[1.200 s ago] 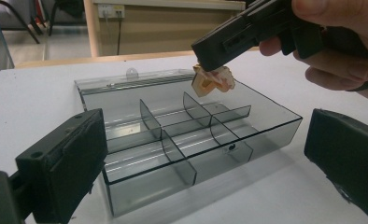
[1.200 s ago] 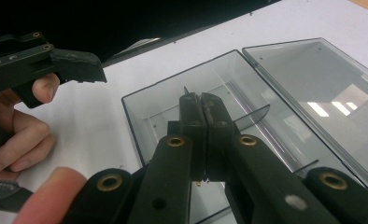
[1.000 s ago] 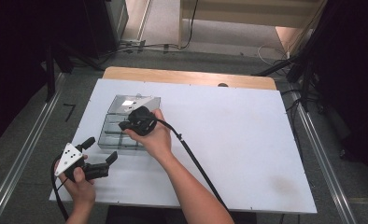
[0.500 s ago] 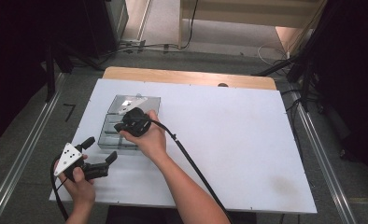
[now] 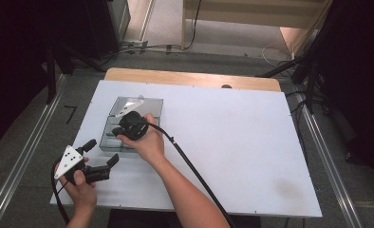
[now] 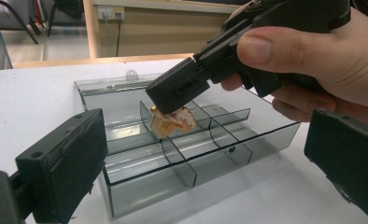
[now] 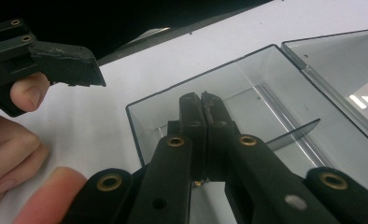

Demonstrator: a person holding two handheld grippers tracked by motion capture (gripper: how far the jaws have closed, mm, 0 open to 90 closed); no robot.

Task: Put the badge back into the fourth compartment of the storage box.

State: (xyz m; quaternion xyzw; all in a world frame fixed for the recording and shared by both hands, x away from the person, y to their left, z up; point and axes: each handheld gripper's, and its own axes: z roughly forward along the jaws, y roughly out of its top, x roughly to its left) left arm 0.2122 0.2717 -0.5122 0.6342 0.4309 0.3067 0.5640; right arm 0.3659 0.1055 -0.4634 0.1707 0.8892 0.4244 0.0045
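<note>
Gold-pink piece (image 6: 170, 122): small, tilted, sits in a cell near the middle of the smoky clear box (image 5: 107, 145), right under the tip of the right tool (image 6: 166, 100).

L to R in the high view:

- Left tool (image 5: 102, 152) is at the table's (image 5: 232, 142) near-left corner, jaws wide apart w/ nothing between them. It points at approx 2 o'clock toward the box, near its front wall but not touching.
- The box lies at approx 1 o'clock from the left hand (image 5: 80, 183), lid folded back on the far side. Dividers split it into small cells.
- Right tool (image 5: 116, 133) comes in from the box's right edge, pointing toward approx 8 o'clock and down into the cells. Jaws are pressed together. In the left gripper view the piece looks pinched at the very tip, top edge level w/ the divider tops. In the right gripper view the jaws (image 7: 203, 100) meet flush over the box floor, w/ a gold speck between them lower down.

Key relation, my read: the piece is directly below the right tool's tip, inside the cell walls, long side leaning off vertical. So the next move is straight up or down, not sideways, or it will catch a divider. Right hand (image 5: 149, 142) is the nearer one by far; the left is only standing by. Can't tell if the piece touches the cell floor.
</note>
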